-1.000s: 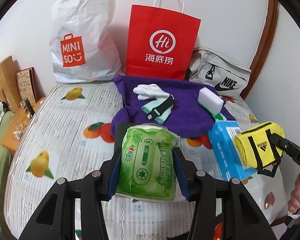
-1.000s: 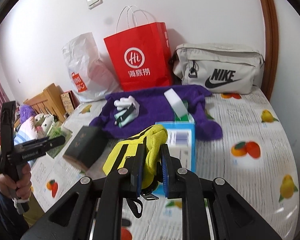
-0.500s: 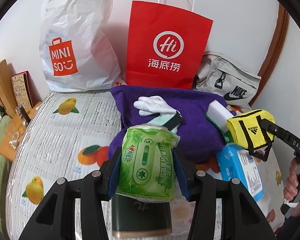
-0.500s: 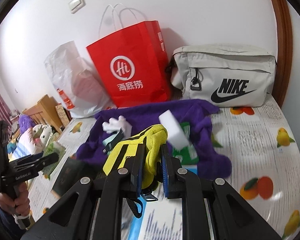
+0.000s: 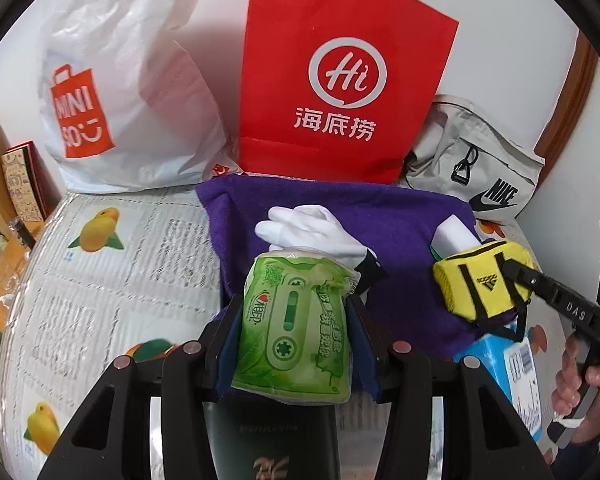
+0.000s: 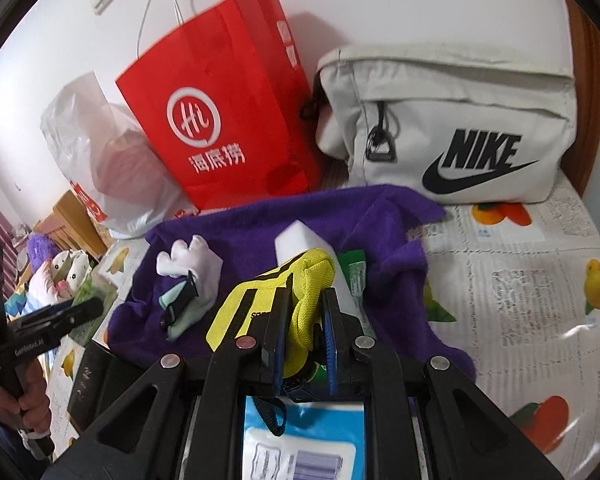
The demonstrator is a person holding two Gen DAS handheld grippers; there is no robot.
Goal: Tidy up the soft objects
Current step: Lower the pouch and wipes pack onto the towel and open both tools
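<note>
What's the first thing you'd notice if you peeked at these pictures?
The big red paper bag standing against the wall, between a white plastic bag and a grey Nike bag. Closer in, the left gripper squeezes a green tissue pack, and the right gripper pinches a small yellow bag.

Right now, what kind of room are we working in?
Most likely a bedroom at home. The things lie on a bed with a fruit-print cover, a wooden headboard curves behind it against the wall, and stuffed toys sit beside a wooden stand at one side.
</note>
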